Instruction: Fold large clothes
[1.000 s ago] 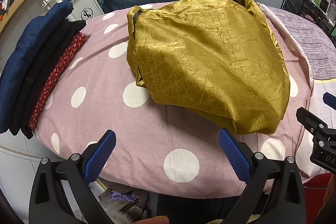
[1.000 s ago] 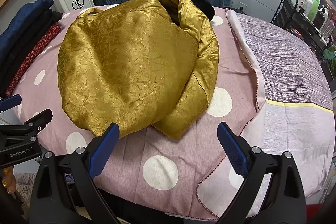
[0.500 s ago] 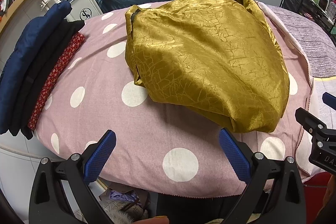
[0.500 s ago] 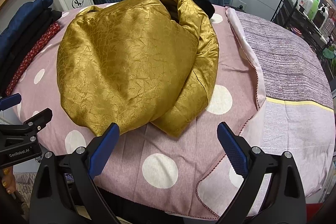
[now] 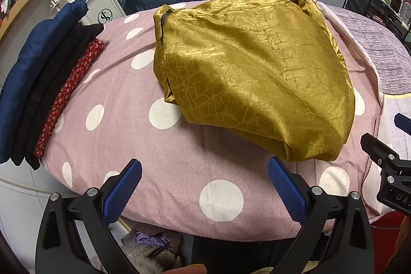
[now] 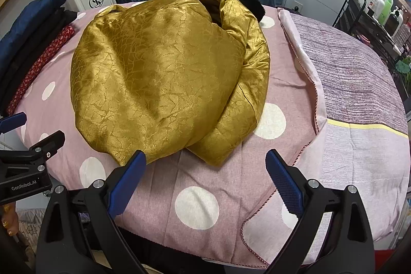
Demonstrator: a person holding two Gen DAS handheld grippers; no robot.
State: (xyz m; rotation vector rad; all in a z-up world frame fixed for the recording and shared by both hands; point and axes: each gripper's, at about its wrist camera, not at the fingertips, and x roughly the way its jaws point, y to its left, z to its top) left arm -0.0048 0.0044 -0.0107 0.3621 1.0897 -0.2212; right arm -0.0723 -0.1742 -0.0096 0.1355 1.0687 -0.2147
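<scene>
In the left wrist view, the gold padded coat (image 5: 251, 73) is seen lying in a puffy bundle in the middle of the pink dotted bed cover (image 5: 179, 166). It looks partly folded, but it is not yet flat or put with the folded clothes stack (image 5: 43, 84) left of the coat. The left gripper (image 5: 204, 175) is held spread wide, near the coat's front edge, with nothing pinched.

In the right wrist view, a thick rolled part is seen on the coat's right side. The right gripper (image 6: 205, 166) is held spread too, empty, just in front of the coat.
</scene>
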